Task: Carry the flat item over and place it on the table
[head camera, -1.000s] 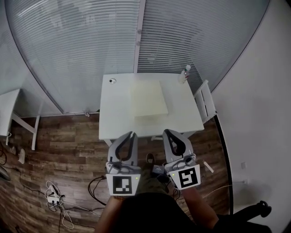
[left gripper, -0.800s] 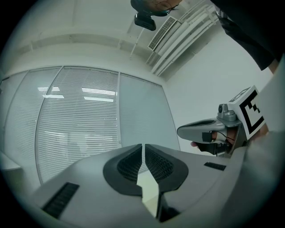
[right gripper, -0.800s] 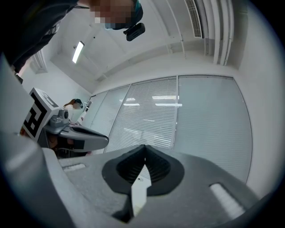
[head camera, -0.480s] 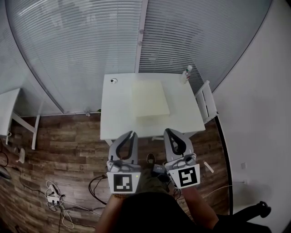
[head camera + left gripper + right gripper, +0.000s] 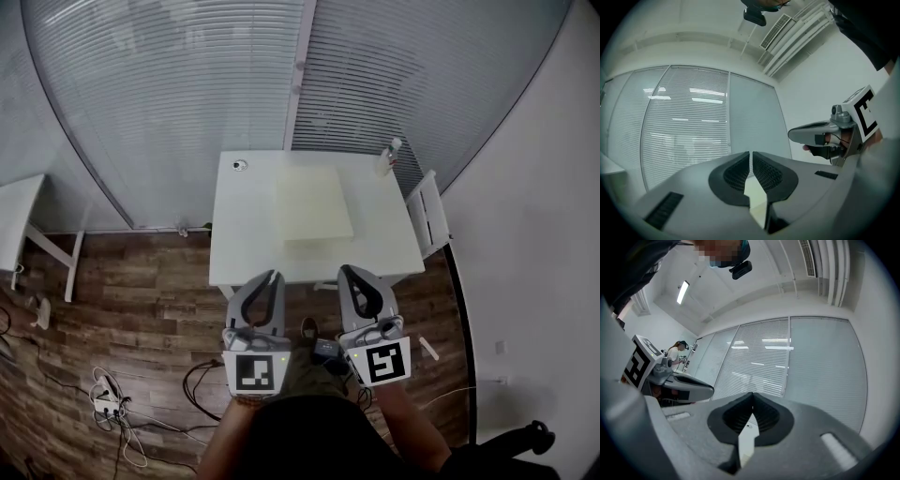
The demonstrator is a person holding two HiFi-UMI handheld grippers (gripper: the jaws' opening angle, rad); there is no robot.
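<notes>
The pale cream, flat square panel (image 5: 314, 204) lies flat on the white rectangular table (image 5: 246, 246), slightly toward the table's 3 o'clock side, its near edge close to the table's front edge. Neither of your grippers touches it.

From the panel, a small clear plastic bottle (image 5: 388, 156) stands at 2 o'clock near the table's far corner. A small round dark-centred object (image 5: 241, 166), too small to identify, sits at 10 o'clock near the other far corner. A white slatted chair (image 5: 427, 214) stands against the table's edge at 3 o'clock.

Your left gripper (image 5: 273, 277) and right gripper (image 5: 345, 273) hang side by side at 6 o'clock from the panel, short of the table's front edge and above the brown wooden floor (image 5: 141, 300). Both point toward the table. Each one's jaws are clenched tip to tip, with nothing between them.

A white power strip with cables (image 5: 105, 401) lies on the floor at 8 o'clock from your grippers.
</notes>
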